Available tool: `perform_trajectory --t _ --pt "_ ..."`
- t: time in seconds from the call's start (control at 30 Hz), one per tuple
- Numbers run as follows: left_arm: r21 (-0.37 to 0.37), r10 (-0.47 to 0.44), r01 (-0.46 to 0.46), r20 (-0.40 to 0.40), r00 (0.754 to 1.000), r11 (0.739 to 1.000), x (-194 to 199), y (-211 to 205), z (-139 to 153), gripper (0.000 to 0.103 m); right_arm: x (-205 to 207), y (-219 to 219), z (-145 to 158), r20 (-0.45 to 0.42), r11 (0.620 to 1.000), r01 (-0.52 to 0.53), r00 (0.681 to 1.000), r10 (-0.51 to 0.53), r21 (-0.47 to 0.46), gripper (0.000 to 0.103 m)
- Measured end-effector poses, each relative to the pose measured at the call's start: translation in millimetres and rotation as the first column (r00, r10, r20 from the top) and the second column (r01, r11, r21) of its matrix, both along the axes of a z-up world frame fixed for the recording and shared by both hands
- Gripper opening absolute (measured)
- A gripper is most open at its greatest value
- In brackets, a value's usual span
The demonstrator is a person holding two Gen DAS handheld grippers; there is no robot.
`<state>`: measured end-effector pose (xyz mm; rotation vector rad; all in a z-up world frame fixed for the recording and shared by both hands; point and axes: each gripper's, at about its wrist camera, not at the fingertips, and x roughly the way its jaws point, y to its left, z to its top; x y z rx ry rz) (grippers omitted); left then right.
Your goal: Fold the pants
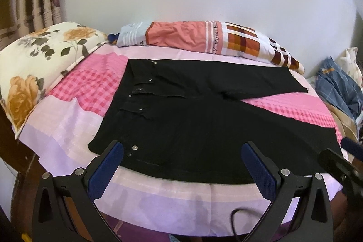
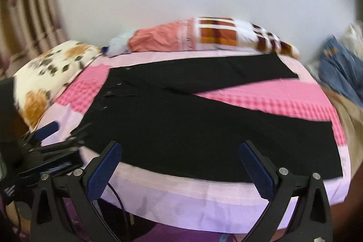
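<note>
Black pants (image 1: 192,119) lie flat on the bed, waistband with metal buttons to the left, two legs spreading to the right. They show the same way in the right wrist view (image 2: 192,119). My left gripper (image 1: 181,151) is open and empty, hovering over the near edge by the waistband corner. My right gripper (image 2: 180,151) is open and empty above the near leg's lower edge. The right gripper's tip shows at the right of the left wrist view (image 1: 340,162); the left gripper shows at the left of the right wrist view (image 2: 50,146).
The bed has a pink and lilac checked sheet (image 1: 74,119). A floral pillow (image 1: 38,65) lies at the left, a rolled patterned blanket (image 1: 204,40) along the white wall, and blue checked clothes (image 1: 340,87) at the right. A cable (image 1: 236,219) hangs below the bed edge.
</note>
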<state>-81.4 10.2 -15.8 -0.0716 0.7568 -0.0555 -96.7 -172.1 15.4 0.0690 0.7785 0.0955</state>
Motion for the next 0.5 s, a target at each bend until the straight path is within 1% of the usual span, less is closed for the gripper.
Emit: perform_trajectory --t 0.03,0.1,0.17,0.23,0.3,0.37,0.4,0.47,0.5 --pt "0.002 -0.002 0.002 -0.003 1.000 1.000 0.6 -0.4 -0.6 0.103 0.0 3.8 0.1 -0.001 1.000 -0.016 1.000 0.016 -0.004 0.103" --pt "-0.005 -0.008 0.008 -0.007 1.000 1.000 2.6 0.4 -1.3 0.103 1.1 5.1 0.3 0.005 0.999 -0.042 0.999 0.042 0.019 0.103" --pt "-0.007 -0.001 0.001 -0.011 1.000 1.000 4.6 1.9 -2.6 0.103 3.7 3.0 4.7 0.035 1.000 -0.018 0.999 0.018 0.010 0.103" --pt "-0.022 0.004 -0.004 -0.017 1.000 1.000 8.9 7.0 -4.0 0.103 6.0 0.5 13.7 0.087 1.000 0.003 0.996 -0.003 -0.004 0.103" --pt "-0.029 0.003 -0.004 -0.031 1.000 1.000 20.8 15.4 -4.9 0.103 12.8 -0.3 20.8 0.117 0.998 0.042 0.992 -0.037 -0.044 0.103" --pt "-0.023 0.001 -0.002 -0.052 0.999 1.000 35.8 23.5 -6.4 0.103 26.6 2.6 22.8 0.113 0.997 0.031 0.993 -0.024 -0.066 0.103" --pt "-0.026 -0.004 0.002 -0.079 0.997 1.000 50.6 31.1 -7.5 0.103 33.1 2.0 22.5 0.104 0.998 0.020 0.995 -0.013 -0.062 0.103" --pt "-0.049 -0.016 0.011 -0.104 0.994 0.999 70.8 43.6 -8.8 0.103 49.2 1.4 20.3 0.080 0.999 0.016 0.997 -0.012 -0.042 0.103" --pt "-0.054 -0.018 0.012 -0.113 0.993 0.998 87.3 53.5 -8.5 0.103 57.8 1.3 19.0 0.068 1.000 0.004 0.998 -0.003 -0.019 0.103"
